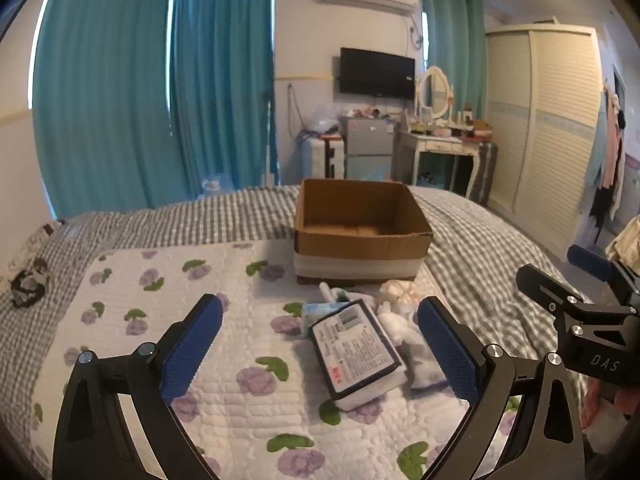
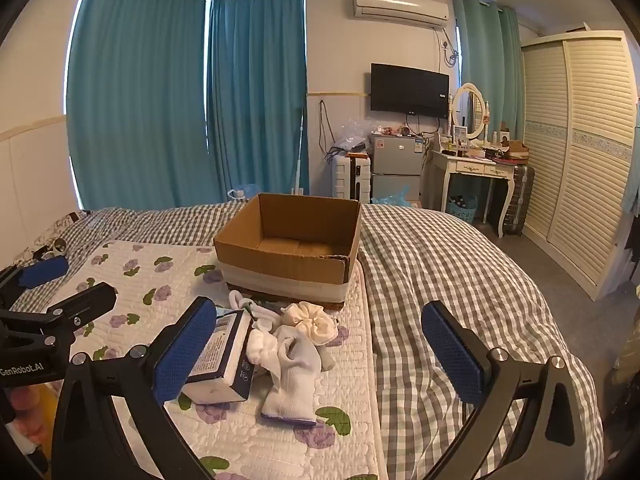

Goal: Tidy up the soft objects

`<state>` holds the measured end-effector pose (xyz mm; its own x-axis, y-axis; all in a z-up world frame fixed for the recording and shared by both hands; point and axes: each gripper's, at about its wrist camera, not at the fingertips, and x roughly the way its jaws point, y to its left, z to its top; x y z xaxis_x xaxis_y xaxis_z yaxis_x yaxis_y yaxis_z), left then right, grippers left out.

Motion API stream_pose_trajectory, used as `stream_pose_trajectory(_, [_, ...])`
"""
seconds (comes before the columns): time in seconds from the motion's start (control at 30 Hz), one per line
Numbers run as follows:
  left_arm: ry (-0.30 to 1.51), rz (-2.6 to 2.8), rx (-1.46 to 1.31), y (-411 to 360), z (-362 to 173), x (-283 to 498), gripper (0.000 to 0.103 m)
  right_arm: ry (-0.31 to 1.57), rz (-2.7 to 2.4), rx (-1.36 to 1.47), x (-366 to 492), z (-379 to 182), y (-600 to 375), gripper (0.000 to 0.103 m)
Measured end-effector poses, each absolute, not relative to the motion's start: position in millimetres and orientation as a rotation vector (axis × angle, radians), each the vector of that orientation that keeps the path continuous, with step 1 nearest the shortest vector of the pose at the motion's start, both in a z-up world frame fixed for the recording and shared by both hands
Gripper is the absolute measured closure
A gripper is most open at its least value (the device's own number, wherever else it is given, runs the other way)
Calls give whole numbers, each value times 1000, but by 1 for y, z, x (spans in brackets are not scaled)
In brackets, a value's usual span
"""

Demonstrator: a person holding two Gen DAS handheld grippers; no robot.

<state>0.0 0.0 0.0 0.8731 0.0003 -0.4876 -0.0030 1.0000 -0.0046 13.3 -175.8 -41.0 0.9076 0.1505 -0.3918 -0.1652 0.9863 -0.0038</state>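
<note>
**Both grippers hovered open over the pile on the bed**

The left gripper (image 1: 320,354) hung above the bed (image 1: 472,240), tipped somewhat downward toward the flowered quilt (image 1: 168,320). Its blue-padded fingers (image 1: 192,350) were spread wide with nothing clamped; a wrapped packet with a printed label (image 1: 354,348) lay on the quilt in the gap between them, clear of both pads. Just beyond the packet sat a loose heap of white socks (image 1: 404,332) and a cream scrunchie (image 1: 398,292).

The right gripper (image 2: 320,354) was held beside the left one, also angled down a little, fingers (image 2: 454,350) equally wide and empty. From its camera the packet (image 2: 224,360) showed partly behind the left-hand pad, whether touching it or not could not be told. The socks (image 2: 292,376) lay between the fingers and the scrunchie (image 2: 314,320) a little farther on. Its right-hand finger hung over the grey checked bedspread (image 2: 460,272).

An open cardboard box (image 2: 292,248) stood on the bed just behind the pile, its inside bare as far as could be seen. Each wrist view caught the other gripper's black frame at its edge, the two tools level with each other and near but apart. A small part of a hand (image 2: 18,404) showed at the lower left of the right wrist view.
</note>
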Motion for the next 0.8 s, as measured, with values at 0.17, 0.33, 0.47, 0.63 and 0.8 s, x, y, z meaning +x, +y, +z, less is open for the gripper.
stream_pose_trajectory(0.17, [509, 2, -6, -1, -2, -1, 3, 403, 163, -39, 14, -40, -176, 0])
stream_pose_trajectory(0.33, [511, -1, 0, -1, -2, -1, 3, 404, 163, -42, 15, -49, -177, 0])
stream_pose_trajectory(0.47, [510, 2, -6, 0, -1, -1, 3, 405, 164, -43, 15, -50, -177, 0])
stream_pose_trajectory(0.63, [504, 5, -12, 6, 1, -3, 3, 405, 163, -44, 15, -50, -177, 0])
stream_pose_trajectory(0.8, [488, 3, -18, 4, 1, -4, 3, 406, 164, -46, 16, -50, -177, 0])
